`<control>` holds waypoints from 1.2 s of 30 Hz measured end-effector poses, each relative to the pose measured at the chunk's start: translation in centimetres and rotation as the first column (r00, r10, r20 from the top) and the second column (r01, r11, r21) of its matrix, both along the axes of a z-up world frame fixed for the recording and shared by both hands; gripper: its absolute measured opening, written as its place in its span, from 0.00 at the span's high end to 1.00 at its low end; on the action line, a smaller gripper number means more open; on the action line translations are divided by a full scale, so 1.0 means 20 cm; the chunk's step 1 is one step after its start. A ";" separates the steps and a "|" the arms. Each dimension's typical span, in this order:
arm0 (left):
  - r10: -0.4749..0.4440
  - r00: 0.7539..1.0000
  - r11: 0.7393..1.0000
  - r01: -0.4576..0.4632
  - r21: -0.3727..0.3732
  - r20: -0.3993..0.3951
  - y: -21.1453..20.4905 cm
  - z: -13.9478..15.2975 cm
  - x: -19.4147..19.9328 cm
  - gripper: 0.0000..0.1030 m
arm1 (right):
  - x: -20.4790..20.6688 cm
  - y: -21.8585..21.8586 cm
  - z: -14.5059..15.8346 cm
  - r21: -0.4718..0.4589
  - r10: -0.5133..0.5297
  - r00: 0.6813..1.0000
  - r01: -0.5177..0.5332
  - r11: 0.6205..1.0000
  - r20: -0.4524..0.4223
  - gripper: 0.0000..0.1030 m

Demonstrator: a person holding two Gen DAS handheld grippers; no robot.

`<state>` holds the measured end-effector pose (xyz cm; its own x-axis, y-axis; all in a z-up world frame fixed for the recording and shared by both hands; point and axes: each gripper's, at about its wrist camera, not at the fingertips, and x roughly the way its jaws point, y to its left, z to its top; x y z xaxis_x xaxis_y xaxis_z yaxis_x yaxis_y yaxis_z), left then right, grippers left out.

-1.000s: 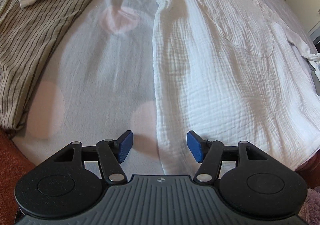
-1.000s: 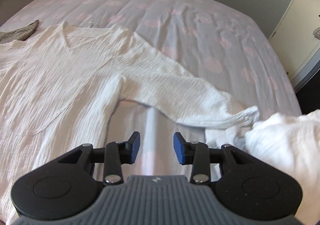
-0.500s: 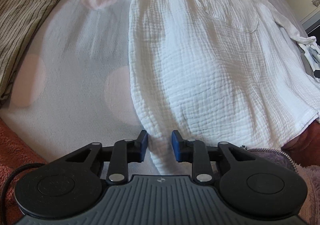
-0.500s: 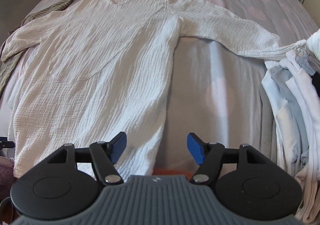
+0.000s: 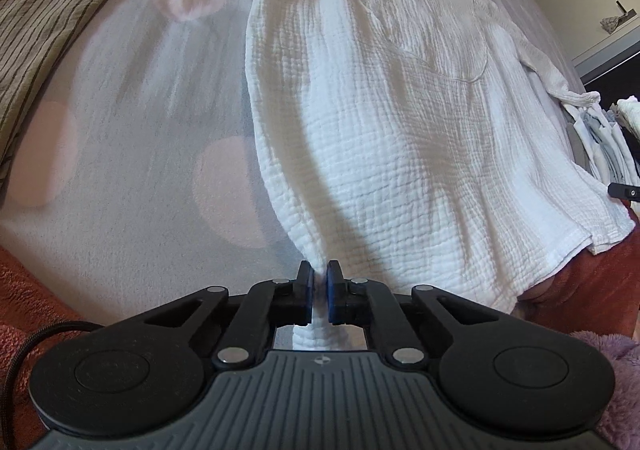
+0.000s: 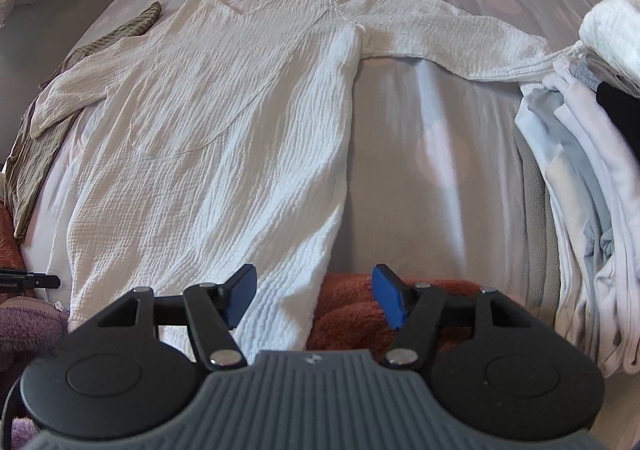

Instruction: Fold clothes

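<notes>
A white crinkled long-sleeved shirt (image 6: 224, 130) lies flat, front up, on the bed, sleeves spread; it also shows in the left wrist view (image 5: 400, 110). My left gripper (image 5: 319, 290) is shut on the shirt's bottom hem at its left corner, with cloth pinched between the blue pads. My right gripper (image 6: 314, 296) is open, its jaws wide apart over the hem's right corner at the bed's near edge; the left pad (image 6: 240, 292) is over the cloth.
A grey bedsheet with pink dots (image 6: 440, 154) covers the bed. A striped brown garment (image 5: 52, 10) lies to the left. A stack of folded pale clothes (image 6: 580, 178) sits at the right. A rust-coloured blanket (image 6: 352, 314) lies under the near edge.
My left gripper has closed on the shirt's hem corner. My right gripper has opened and moved from the sleeve down to the hem's right corner.
</notes>
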<state>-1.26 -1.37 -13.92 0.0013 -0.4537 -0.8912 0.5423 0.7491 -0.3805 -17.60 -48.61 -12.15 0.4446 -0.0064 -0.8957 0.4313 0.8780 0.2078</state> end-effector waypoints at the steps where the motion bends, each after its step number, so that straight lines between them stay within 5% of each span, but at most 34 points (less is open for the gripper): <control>1: 0.012 1.000 1.000 -0.012 -0.014 -0.004 0.01 0.01 0.01 0.96 | 0.00 0.00 0.00 0.005 0.004 1.000 -0.004 1.000 0.006 0.43; 5: 0.062 0.998 0.994 -0.063 -0.091 -0.011 0.06 0.11 0.06 0.96 | -0.02 0.02 0.02 0.023 0.020 0.999 -0.021 1.000 0.032 0.95; 13: 0.172 0.985 0.964 -0.161 -0.211 0.030 0.22 0.38 0.19 0.97 | -0.12 0.01 0.30 0.032 -0.034 0.987 0.029 0.999 0.158 0.95; 18: 0.193 0.979 0.962 -0.177 -0.207 0.060 0.27 0.47 0.23 0.97 | -0.18 -0.02 0.38 -0.003 -0.056 0.988 0.057 0.998 0.142 0.95; 27: 0.153 0.988 0.986 -0.152 -0.074 0.006 0.25 0.22 0.22 0.97 | -0.18 -0.04 0.10 0.067 -0.083 0.995 0.080 0.995 0.051 0.95; 33: 0.110 0.994 0.994 -0.110 -0.025 -0.004 0.19 0.11 0.19 0.96 | -0.14 -0.02 0.08 0.034 -0.061 0.997 0.059 0.998 0.049 0.95; 36: 0.105 0.994 0.994 -0.105 0.000 0.004 0.18 0.11 0.20 0.87 | -0.11 0.00 0.09 0.005 -0.033 0.999 0.032 0.999 0.044 0.89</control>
<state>2.67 2.25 -11.75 0.0529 -0.4508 -0.8910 0.4623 0.8020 -0.3783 -19.87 -48.69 -10.38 0.4828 -0.0178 -0.8755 0.4500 0.8627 0.2306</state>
